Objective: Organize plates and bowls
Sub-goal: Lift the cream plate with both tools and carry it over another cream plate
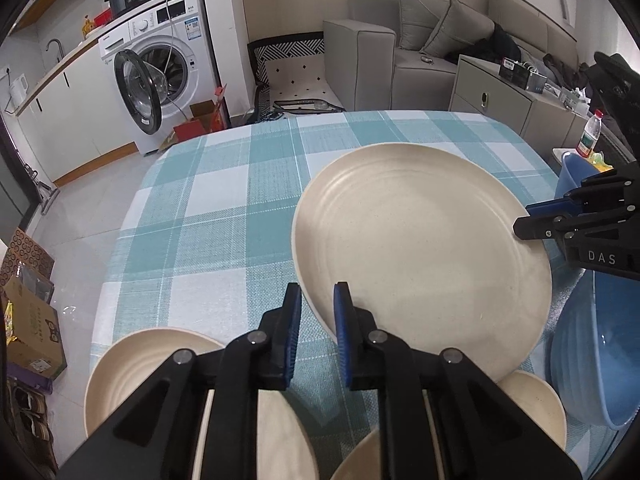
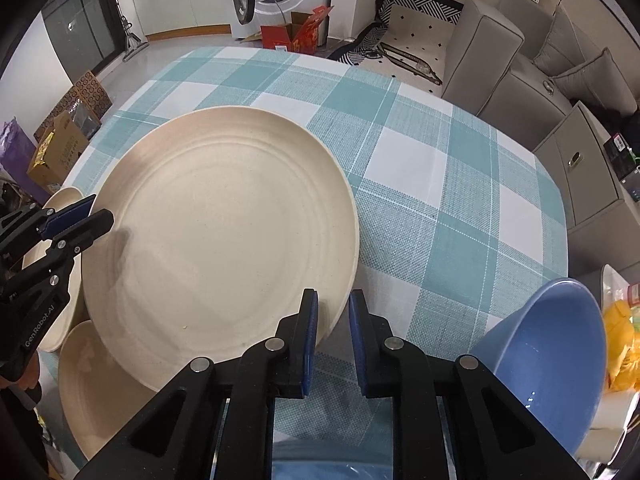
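Observation:
A large cream plate (image 1: 420, 248) hangs tilted a little above the checked tablecloth (image 1: 224, 208), held from two sides. My left gripper (image 1: 318, 300) is shut on its near-left rim, which runs between the blue pads. In the same view my right gripper (image 1: 520, 220) pinches the opposite rim. From the right wrist view, the plate (image 2: 224, 232) fills the middle, my right gripper (image 2: 333, 304) clamps its lower right rim, and the left gripper (image 2: 98, 210) bites the left rim.
Smaller cream dishes (image 1: 120, 380) (image 1: 532, 400) lie under and beside the plate near the table's front. A blue bowl (image 2: 552, 352) stands on edge at the right. A washing machine (image 1: 160, 68), sofa (image 1: 420, 40) and cabinet (image 2: 580, 168) surround the table.

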Demonstrator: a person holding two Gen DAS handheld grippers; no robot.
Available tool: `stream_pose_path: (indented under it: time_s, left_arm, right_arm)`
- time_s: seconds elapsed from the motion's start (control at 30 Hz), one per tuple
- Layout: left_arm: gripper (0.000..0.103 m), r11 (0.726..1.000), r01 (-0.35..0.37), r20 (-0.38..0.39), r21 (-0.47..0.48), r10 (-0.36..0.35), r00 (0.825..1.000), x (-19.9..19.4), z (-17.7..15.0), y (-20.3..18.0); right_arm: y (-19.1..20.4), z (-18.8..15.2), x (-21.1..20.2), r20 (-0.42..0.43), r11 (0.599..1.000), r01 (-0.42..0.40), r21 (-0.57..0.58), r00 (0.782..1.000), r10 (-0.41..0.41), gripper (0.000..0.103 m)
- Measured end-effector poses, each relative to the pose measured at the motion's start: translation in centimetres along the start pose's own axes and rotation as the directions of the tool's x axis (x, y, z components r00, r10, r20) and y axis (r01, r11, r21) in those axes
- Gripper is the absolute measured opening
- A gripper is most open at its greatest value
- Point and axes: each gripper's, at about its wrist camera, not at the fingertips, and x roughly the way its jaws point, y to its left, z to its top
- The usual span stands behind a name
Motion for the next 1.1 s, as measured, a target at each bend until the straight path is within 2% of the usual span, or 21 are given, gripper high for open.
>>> stream_pose_path:
  time_s: [0.6,1.1]
  left_arm:
    - [0.014,1.000,-0.020,0.083,-0.024,0.022,0.996,-6.4,-1.2,0.6]
    - [0.014,0.998,-0.038,0.135,-0.042,0.043,0.990,-11.1,-4.9,0.4]
  right_arm:
    - [2.5,-1.9,-5.9,0.078,0.999,-0.005,-0.032,0.997,0.007,0.016]
    - [5.2,-6.7,-11.1,0.152,0.998,-0.016,-0.065,0.988,0.026,0.016]
